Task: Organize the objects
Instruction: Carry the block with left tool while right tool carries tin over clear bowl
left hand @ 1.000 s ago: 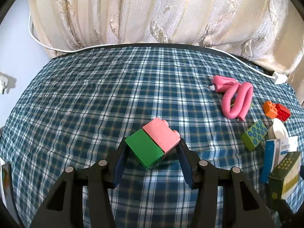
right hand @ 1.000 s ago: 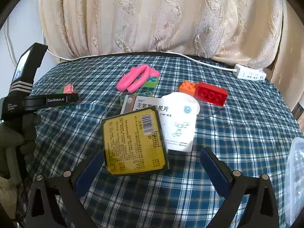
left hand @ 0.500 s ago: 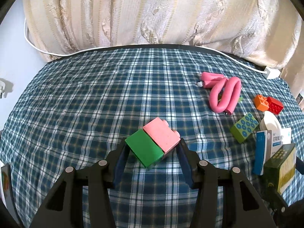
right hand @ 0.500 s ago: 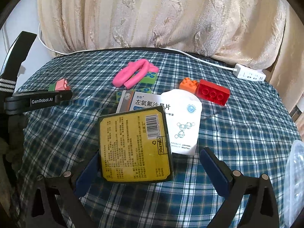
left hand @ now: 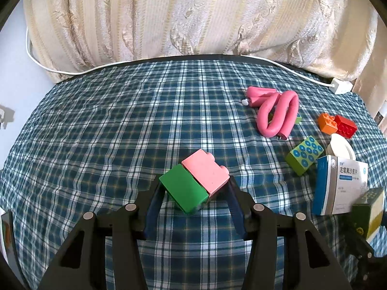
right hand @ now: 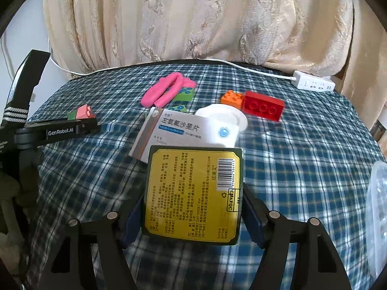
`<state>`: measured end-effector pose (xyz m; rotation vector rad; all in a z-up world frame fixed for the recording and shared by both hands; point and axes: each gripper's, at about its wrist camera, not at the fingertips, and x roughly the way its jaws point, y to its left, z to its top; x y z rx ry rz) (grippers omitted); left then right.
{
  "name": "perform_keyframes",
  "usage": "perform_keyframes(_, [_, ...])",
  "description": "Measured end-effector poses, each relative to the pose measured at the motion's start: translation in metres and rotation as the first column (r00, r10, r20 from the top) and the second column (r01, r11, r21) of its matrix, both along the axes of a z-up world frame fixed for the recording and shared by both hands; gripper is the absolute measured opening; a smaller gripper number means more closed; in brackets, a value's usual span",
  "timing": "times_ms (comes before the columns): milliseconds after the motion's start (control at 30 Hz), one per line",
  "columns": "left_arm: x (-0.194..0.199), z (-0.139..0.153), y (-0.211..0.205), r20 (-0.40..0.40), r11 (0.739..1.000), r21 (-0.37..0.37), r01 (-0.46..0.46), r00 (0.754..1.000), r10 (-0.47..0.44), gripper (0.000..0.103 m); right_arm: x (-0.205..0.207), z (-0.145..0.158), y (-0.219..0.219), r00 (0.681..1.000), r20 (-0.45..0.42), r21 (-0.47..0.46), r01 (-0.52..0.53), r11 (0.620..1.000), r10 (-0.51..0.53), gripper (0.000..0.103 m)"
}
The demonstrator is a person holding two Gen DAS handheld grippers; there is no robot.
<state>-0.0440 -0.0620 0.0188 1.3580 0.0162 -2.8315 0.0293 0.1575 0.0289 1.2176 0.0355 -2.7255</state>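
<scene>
Grasping step: the left gripper (left hand: 193, 188) pinches the green-and-pink block pair (left hand: 194, 184); the right gripper (right hand: 192, 207) fingers are closing around the yellow box (right hand: 193, 193). Next, probably lift it clear.

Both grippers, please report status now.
Left gripper shut on green-pink blocks. Right gripper closing, yellow box between pads. White box just beyond.

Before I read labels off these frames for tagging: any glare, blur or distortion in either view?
Left wrist view: fisheye bends the table edge, sharp centre, the dark green box smears at the rim. Right wrist view: sun glare on the yellow box, print still legible.
</scene>
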Motion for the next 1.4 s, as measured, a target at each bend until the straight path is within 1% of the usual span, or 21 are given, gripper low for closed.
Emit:
perform_keyframes(200, [0.0, -0.001, 0.007, 0.005, 1.0, -0.001, 0.002, 1.0, -0.002, 0.052, 0.011, 0.006, 0.02, 0.999, -0.005, -0.039, 0.039, 0.998, -0.039, 0.074])
perform_keyframes(367, [0.01, 0.009, 0.021, -0.015, 1.0, 0.016, 0.018, 1.0, -0.017, 0.052, 0.02, 0.011, 0.04, 0.997, -0.018, -0.057, 0.072, 0.996, -0.073, 0.074])
perform_keyframes(600, [0.024, 0.019, 0.057, -0.025, 0.996, 0.018, 0.088, 0.996, -0.088, 0.052, 0.03, 0.014, 0.071, 0.99, -0.027, -0.099, 0.135, 0.986, -0.138, 0.074])
perform_keyframes(800, [0.034, 0.034, 0.089, -0.047, 0.989, 0.009, 0.149, 0.988, -0.149, 0.052, 0.041, 0.019, 0.098, 0.98, -0.046, -0.125, 0.184, 0.975, -0.191, 0.074])
perform_keyframes(1100, [0.049, 0.049, 0.148, -0.07, 0.964, -0.008, 0.266, 0.961, -0.266, 0.052, 0.06, 0.028, 0.152, 0.955, -0.08, -0.149, 0.273, 0.95, -0.286, 0.074])
perform_keyframes(1400, [0.061, 0.053, 0.22, -0.06, 0.919, -0.006, 0.393, 0.918, -0.393, 0.052, 0.085, 0.033, 0.221, 0.902, -0.107, -0.172, 0.397, 0.901, -0.418, 0.074])
